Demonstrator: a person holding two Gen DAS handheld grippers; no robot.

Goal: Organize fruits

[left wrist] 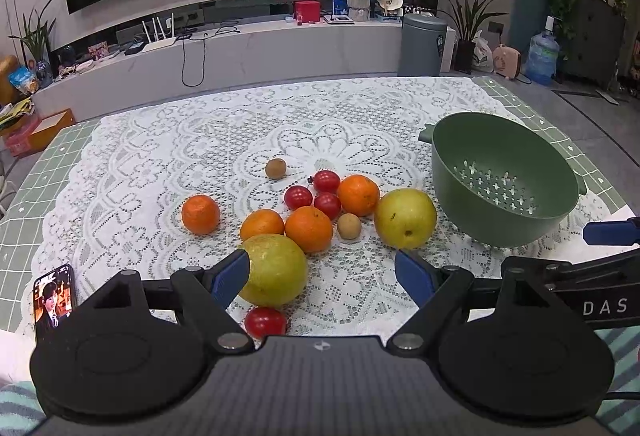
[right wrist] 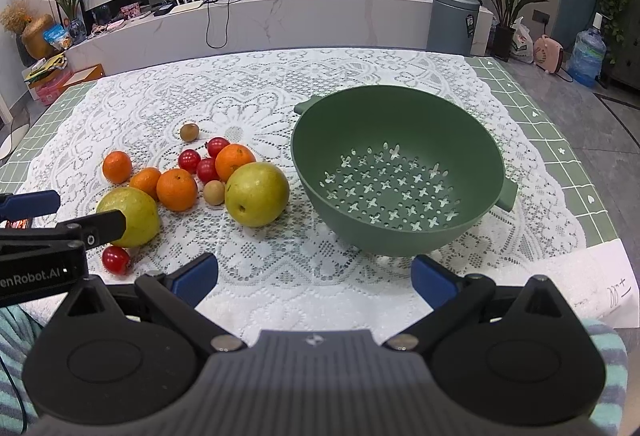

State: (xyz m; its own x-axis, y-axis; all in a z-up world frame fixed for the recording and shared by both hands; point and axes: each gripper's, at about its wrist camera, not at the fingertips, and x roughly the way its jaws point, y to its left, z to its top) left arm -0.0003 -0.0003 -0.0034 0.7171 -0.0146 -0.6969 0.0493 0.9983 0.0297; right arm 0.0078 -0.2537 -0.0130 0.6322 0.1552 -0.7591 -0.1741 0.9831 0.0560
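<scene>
Far left on the counter (left wrist: 24, 195) there's a phone (left wrist: 54, 298) with a video playing, lying just off the lace cloth (left wrist: 160, 155); it looks like it has nothing to do with the job.

Then the fruit pile, all loose on the lace: a lone orange (left wrist: 200, 214) off to the left, three more oranges bunched with cherry tomatoes (left wrist: 316, 191), and a couple of small brown round fruits. One stray tomato (left wrist: 265, 322) lies close to the camera.

The left hand-held gripper (left wrist: 322, 272) is wide open and holding nothing. Its left finger is right up against the near pear (left wrist: 274, 270); touching or just beside, hard to call. The right finger is well clear on the other side, so the pear isn't centred between the fingers.

The second pear (left wrist: 405, 218) sits between the pile and the green colander (right wrist: 396, 171), which has nothing in it.

The right hand-held gripper (right wrist: 314, 276) is also spread open and empty, hanging in front of the colander's near wall.

So this looks like the very start: nothing sorted, first pick lining up on the near pear. Next move probably wants the left gripper nudged left so the pear sits mid-gap, then a close wide enough for a fat round fruit that could roll off toward the tomato. After that it's a carry right, over the second pear and into the colander.
</scene>
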